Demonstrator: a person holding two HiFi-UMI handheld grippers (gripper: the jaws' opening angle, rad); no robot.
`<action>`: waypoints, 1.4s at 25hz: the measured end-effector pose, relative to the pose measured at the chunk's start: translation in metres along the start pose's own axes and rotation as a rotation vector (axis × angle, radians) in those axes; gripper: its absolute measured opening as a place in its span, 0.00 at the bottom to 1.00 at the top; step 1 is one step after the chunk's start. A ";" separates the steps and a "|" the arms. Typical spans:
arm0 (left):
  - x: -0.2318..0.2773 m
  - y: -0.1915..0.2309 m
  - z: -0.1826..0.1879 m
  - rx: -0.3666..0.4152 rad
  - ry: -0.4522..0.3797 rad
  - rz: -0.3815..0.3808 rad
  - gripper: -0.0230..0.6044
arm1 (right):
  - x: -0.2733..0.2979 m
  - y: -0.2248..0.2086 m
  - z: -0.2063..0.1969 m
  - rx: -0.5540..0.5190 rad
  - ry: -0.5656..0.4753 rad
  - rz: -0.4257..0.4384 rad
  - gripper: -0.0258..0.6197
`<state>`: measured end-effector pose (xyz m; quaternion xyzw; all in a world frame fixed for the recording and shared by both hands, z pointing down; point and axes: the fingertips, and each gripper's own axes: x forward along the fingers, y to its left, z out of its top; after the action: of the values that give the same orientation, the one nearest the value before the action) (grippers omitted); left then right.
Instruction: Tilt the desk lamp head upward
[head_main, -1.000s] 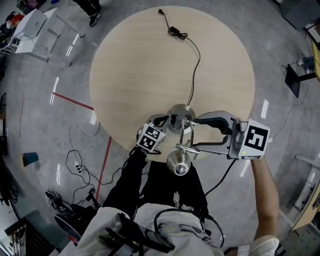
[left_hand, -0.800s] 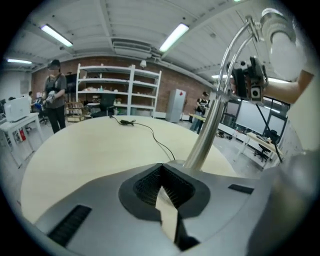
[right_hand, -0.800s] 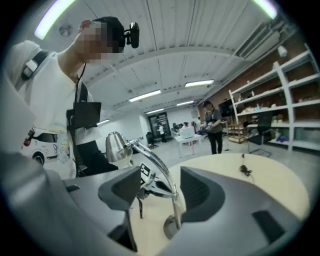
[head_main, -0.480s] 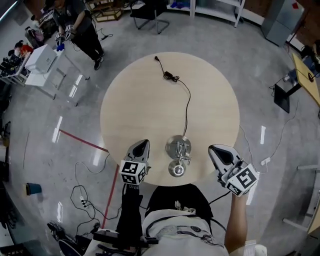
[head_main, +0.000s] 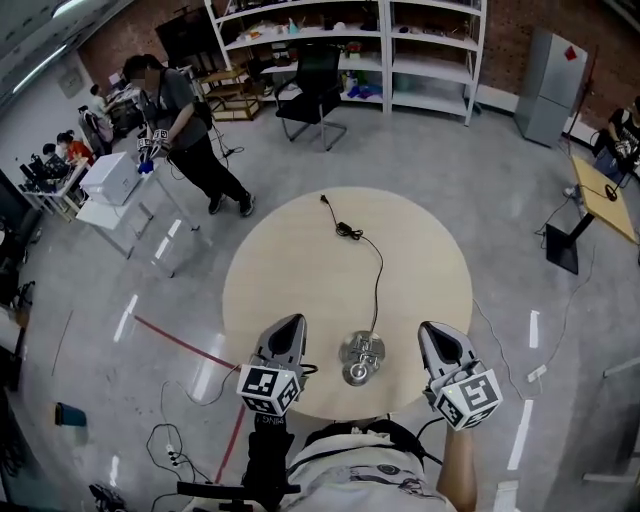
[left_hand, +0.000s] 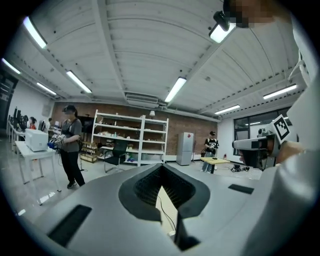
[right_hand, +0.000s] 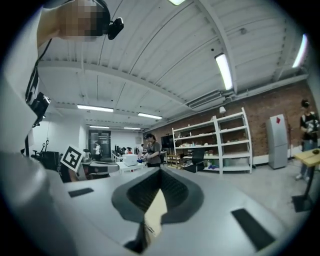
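The desk lamp stands by the near edge of the round table, its cord trailing across the top. The left gripper and right gripper flank it without touching. The left jaws are together; the right jaws have just closed. Both are empty.

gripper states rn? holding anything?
Left gripper: closed, holding nothing.
Right gripper: closed, its jaws having just shut, holding nothing.

Bright overhead strip lights, fisheye-warped edges
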<state>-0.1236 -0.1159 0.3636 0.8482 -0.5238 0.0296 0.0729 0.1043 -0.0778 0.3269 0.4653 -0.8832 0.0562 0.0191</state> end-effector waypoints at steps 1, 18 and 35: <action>0.002 -0.002 0.008 0.009 -0.008 -0.003 0.04 | 0.002 0.000 0.004 -0.007 -0.008 0.005 0.05; 0.018 -0.009 0.050 0.044 -0.051 -0.004 0.04 | 0.023 0.000 0.031 -0.004 -0.045 0.006 0.05; 0.029 -0.017 0.056 0.065 -0.064 -0.001 0.04 | 0.034 -0.002 0.027 -0.068 -0.011 0.051 0.05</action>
<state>-0.0967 -0.1424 0.3102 0.8509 -0.5243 0.0192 0.0285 0.0869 -0.1103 0.3029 0.4421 -0.8962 0.0238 0.0286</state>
